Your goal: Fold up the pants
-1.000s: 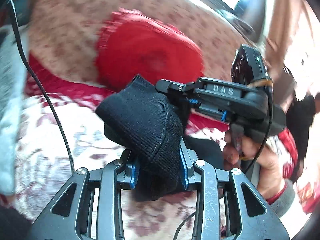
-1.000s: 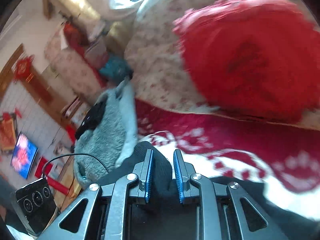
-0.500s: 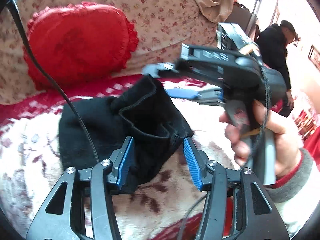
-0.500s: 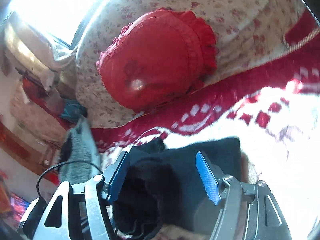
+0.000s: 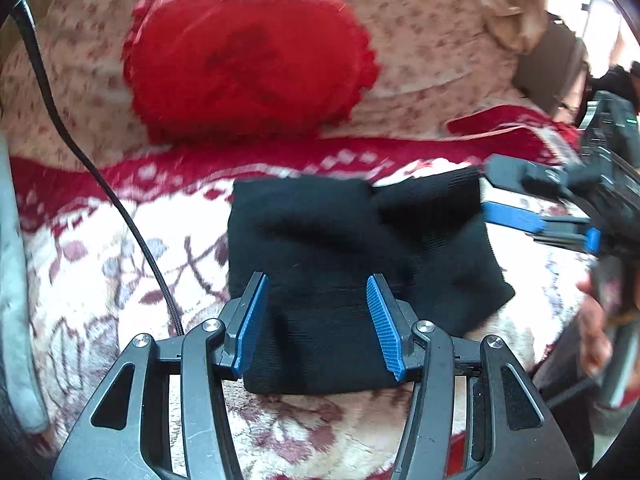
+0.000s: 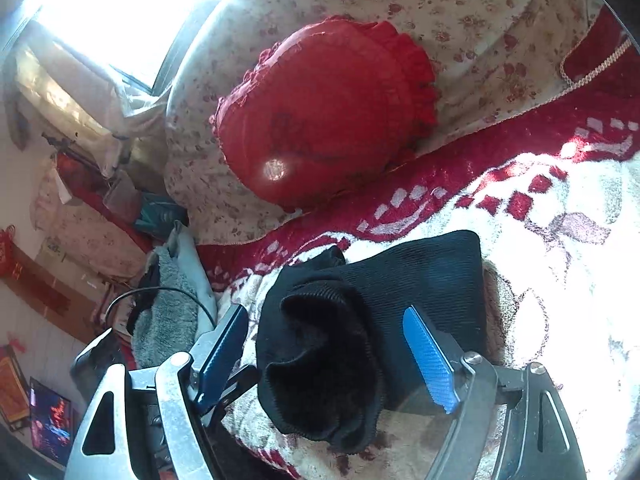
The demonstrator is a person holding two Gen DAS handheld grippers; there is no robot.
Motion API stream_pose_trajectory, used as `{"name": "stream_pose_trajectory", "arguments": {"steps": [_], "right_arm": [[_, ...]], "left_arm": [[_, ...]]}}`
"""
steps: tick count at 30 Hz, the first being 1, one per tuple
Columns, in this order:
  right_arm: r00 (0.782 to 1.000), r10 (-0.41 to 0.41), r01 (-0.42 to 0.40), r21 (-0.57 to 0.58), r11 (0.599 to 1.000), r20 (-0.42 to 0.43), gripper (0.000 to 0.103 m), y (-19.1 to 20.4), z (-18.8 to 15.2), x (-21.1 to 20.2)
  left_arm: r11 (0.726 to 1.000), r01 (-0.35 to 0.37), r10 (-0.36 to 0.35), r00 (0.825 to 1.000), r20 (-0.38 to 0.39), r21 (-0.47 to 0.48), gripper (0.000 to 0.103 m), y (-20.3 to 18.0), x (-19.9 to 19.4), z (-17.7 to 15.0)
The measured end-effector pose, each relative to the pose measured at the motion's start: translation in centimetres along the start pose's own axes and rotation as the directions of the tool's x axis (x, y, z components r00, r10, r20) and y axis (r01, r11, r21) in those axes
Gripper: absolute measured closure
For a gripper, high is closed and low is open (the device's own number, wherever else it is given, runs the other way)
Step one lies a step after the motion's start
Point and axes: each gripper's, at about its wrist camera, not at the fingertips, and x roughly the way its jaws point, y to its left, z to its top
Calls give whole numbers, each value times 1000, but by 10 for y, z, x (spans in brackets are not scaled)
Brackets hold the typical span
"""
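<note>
Black pants lie folded small on the sofa blanket, right in front of the left claw. Both claws are spread wide and hold nothing. The right claw sits over the bunched end, so it looks nearer for tidying that.

A heart-shaped red ruffled cushion leans against the floral-print sofa backrest, above a plush red-and-cream patterned blanket covering the seat. Strong daylight pours through a window up and left of the cushion, bleaching the blanket to its lower right. Down and left of the cushion lie a grey fleece garment, red wall decorations and a lit screen.
</note>
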Motion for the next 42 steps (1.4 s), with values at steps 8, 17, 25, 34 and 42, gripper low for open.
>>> {"name": "stream_pose_trajectory", "arguments": {"steps": [8,17,25,34,42], "right_arm": [[991,-49,46,-23,999,-122,86,-7,-11,48],[981,-192,188,-171,967,-9,88,2,25,19],[951,-298,307,-131,943,85,85,-23,31,-28],[967,-255,236,-300,924,-25,85,22,32,43],[941,-328,294,-280,914,-81,85,-7,50,88]], "left_arm": [[999,-37,36,999,-28,-28,53,2,16,4],[995,-66,66,998,-4,-79,41,6,26,19],[992,-98,100,995,23,-79,41,8,20,31],[986,-158,156,987,-33,-56,41,3,54,55],[983,-172,169,985,-42,-67,38,2,71,66]]}}
